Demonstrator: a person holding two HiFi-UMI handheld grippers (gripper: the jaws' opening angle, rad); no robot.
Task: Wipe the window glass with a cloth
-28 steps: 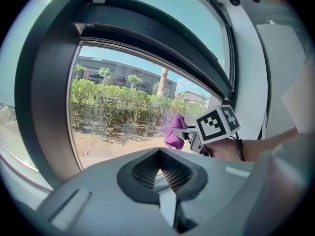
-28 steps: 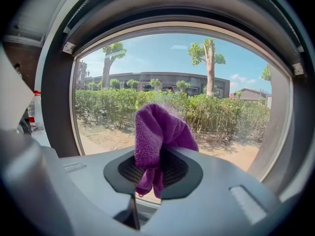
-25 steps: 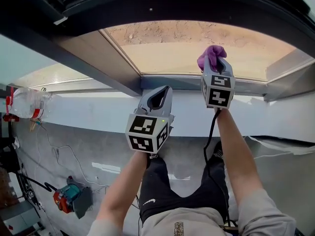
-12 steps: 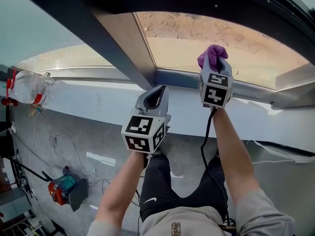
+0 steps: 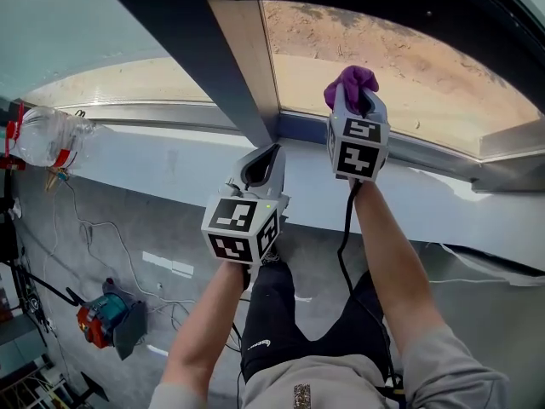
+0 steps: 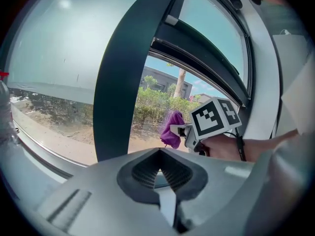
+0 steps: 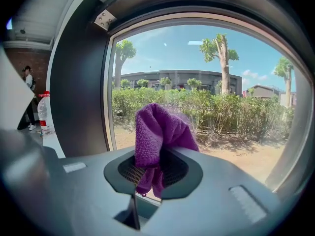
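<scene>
Currently right gripper (image 5: pixel 356 102) arm stretched forward, fingers clamped on purple cloth (image 5: pixel 351 82) close to window glass (image 5: pixel 426 66). Left gripper (image 5: pixel 261 160) held lower beside dark frame post (image 5: pixel 196 41), fingers together, nothing between.

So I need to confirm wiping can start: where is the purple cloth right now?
In the head view the purple cloth is pinched in the right tool, held up before the right-hand window pane, just right of the dark frame post.
</scene>
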